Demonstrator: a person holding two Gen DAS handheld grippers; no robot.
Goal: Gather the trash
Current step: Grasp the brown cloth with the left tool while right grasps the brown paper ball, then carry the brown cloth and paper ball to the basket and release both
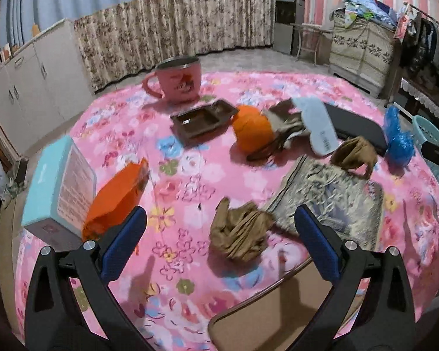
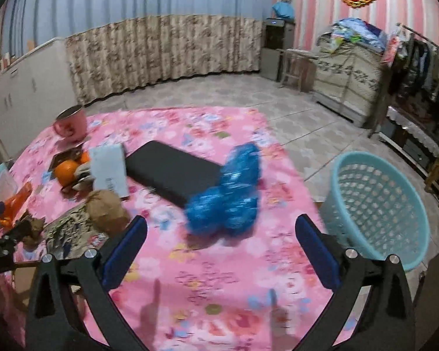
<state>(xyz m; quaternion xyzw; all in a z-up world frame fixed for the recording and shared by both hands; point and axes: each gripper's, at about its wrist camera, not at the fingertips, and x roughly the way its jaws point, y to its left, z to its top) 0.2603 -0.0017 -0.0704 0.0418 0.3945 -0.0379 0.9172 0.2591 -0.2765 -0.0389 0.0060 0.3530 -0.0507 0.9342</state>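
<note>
Left gripper [image 1: 221, 241] jaws wide over brown wad [image 1: 240, 234] (untouched), right gripper [image 2: 221, 244] empty

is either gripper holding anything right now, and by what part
Nothing is held. The left gripper and right gripper both stand open and empty.

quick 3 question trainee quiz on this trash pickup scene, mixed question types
1. True or false: the right gripper is shut on the blue plastic bag.
2. Which lies directly ahead of the left gripper: A) pink mug B) crumpled brown paper C) orange fruit?
3. Where is the teal basket?

Key: 1. False, it is open, the bag ahead of it. 2. B. 3. On the floor, off the table's right edge.
</note>
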